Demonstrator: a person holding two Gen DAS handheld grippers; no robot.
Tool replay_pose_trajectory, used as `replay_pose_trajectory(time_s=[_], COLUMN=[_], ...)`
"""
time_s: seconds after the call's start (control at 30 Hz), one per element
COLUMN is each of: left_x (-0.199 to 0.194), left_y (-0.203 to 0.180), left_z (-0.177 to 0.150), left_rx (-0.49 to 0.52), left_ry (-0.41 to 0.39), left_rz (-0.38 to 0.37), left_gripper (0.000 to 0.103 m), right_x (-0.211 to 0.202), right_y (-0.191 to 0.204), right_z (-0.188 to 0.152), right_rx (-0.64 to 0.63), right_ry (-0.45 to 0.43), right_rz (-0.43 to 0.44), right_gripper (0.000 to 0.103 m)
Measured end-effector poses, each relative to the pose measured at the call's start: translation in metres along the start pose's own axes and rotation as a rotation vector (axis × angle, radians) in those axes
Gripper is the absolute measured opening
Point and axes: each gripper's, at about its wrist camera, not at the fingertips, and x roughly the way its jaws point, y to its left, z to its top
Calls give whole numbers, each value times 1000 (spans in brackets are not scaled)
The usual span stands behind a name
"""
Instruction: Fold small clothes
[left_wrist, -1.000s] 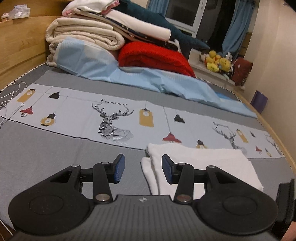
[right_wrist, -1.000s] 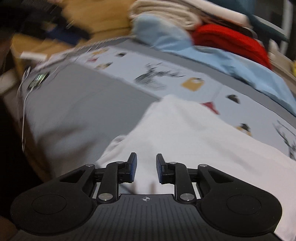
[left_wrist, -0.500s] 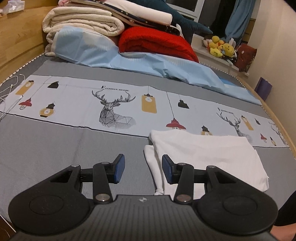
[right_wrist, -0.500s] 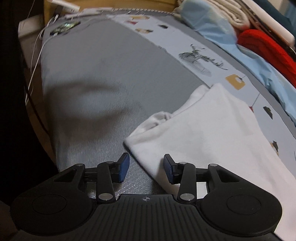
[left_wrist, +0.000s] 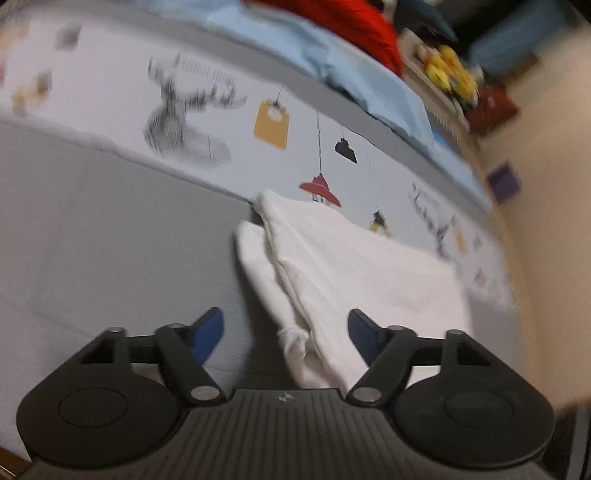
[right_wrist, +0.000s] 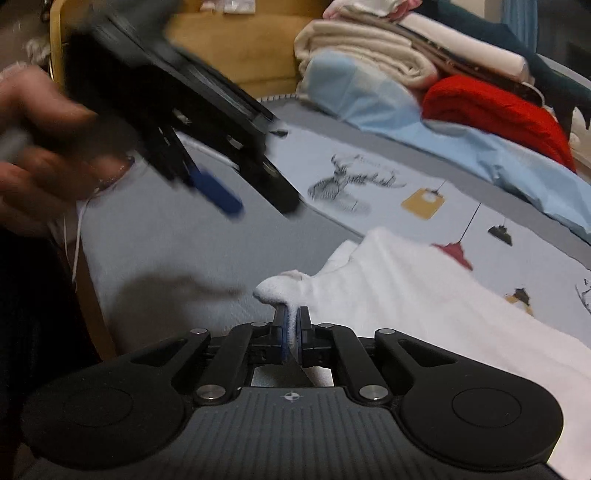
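On the grey bedspread (left_wrist: 92, 240) lies the white garment (left_wrist: 351, 266); my right gripper (right_wrist: 292, 328) pinches its near corner (tight), my left gripper (left_wrist: 286, 328) spreading wide above its edge, gripping nothing.

white garment (left_wrist: 354, 266), grey bedspread (left_wrist: 110, 229) with pale band of deer and lamp prints, red blanket (right_wrist: 495, 107), light blue sheet (right_wrist: 369, 92), blue gripper pads (left_wrist: 207, 332)

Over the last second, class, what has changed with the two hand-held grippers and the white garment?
The right hand-held gripper has shut on the white garment at its near corner. The left hand-held gripper tipped downward, jaws opening, straddling the garment's edge without pinching. The garment stays on the bed.
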Motion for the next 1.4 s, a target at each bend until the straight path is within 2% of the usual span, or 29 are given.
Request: replay_pose_trajectory(time_s=[0.03, 0.1, 0.23, 0.3, 0.37, 0.43, 0.5, 0.63, 0.77, 0.83, 0.9, 1.03, 1.17, 1.23, 1.33, 1.4], left_x=[17, 47, 79, 89, 97, 99, 93, 47, -8, -21, -20, -6, 3, 13, 25, 23], left_y=[6, 9, 5, 3, 0, -2, -4, -15, -16, -23, -36, -70, -103, -128, -169, -192], left_z=[3, 8, 15, 19, 21, 22, 24, 32, 34, 33, 33, 27, 21, 15, 3, -7], left_rx=[-57, -94, -121, -119, -95, -55, -21, 60, 45, 62, 85, 160, 204, 236, 301, 341], left_ry=[57, 176, 244, 253, 254, 241, 218, 92, -59, -93, -89, -69, -77, -84, -92, -118], left_rz=[-22, 14, -28, -32, -29, 15, 24, 20, -15, 0, 22, 59, 11, -24, -93, -201], left_gripper=[82, 82, 82, 81, 69, 26, 13, 11, 11, 11, 11, 11, 11, 10, 17, 22], right_x=[-5, -14, -23, -25, -25, -24, -21, -18, -34, -43, -48, -57, -80, -98, -130, -153], right_y=[-2, -5, -9, -10, -10, -9, -6, -1, -18, -30, -40, -49, -67, -78, -100, -113], right_z=[-1, -4, -7, -7, -7, -5, -3, 3, 19, 23, 21, 7, -12, -23, -46, -63], right_rx=[4, 27, 44, 37, 38, 39, 34, 112, 324, 431, 505, 551, 618, 667, 767, 834], right_ry=[-8, -17, -23, -22, -18, -16, -13, -28, -141, -194, -208, -183, -195, -222, -277, -317], right_rz=[2, 10, 29, 36, 42, 48, 58, 155, 289, 327, 328, 270, 223, 171, 39, -104], right_gripper=[4, 4, 4, 4, 4, 4, 3, 3, 3, 3, 3, 3, 3, 3, 2, 2])
